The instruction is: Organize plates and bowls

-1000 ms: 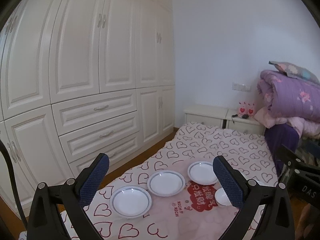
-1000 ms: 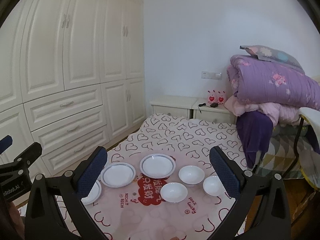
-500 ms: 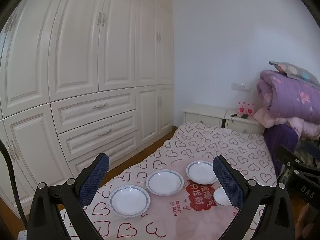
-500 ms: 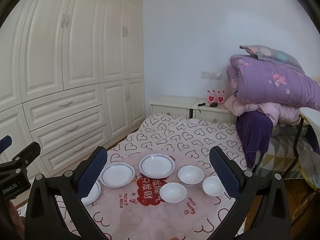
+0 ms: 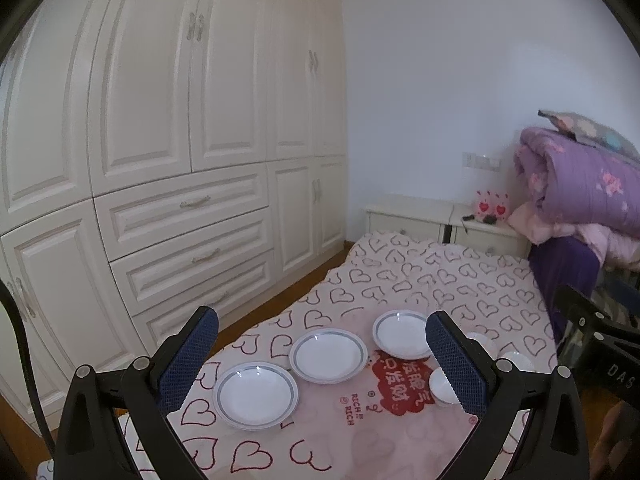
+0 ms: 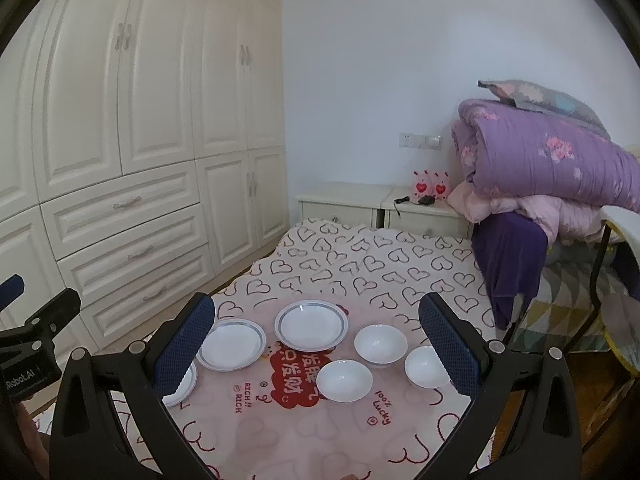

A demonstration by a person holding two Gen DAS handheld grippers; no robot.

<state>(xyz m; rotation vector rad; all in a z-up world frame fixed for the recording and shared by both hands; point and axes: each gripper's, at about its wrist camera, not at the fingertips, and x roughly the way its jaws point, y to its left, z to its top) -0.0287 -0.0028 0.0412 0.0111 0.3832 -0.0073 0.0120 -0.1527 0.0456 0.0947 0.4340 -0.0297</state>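
- Three plates (image 6: 311, 325) and three bowls (image 6: 380, 345) are lying separately on the heart-print bedspread (image 6: 360, 264), none stacked.
- The left gripper (image 5: 320, 354) and right gripper (image 6: 316, 342) are both hovering wide, empty.
- Views are barely drifting from a second ago; sorting is just beginning.

1. A cream panelled wardrobe (image 6: 132, 152) with drawers fills the left wall.
2. The far wall (image 6: 380, 60) is plain white.
3. Two cream nightstands (image 6: 376, 208) stand against it.
4. Folded purple bedding (image 6: 552, 160) piles at right.
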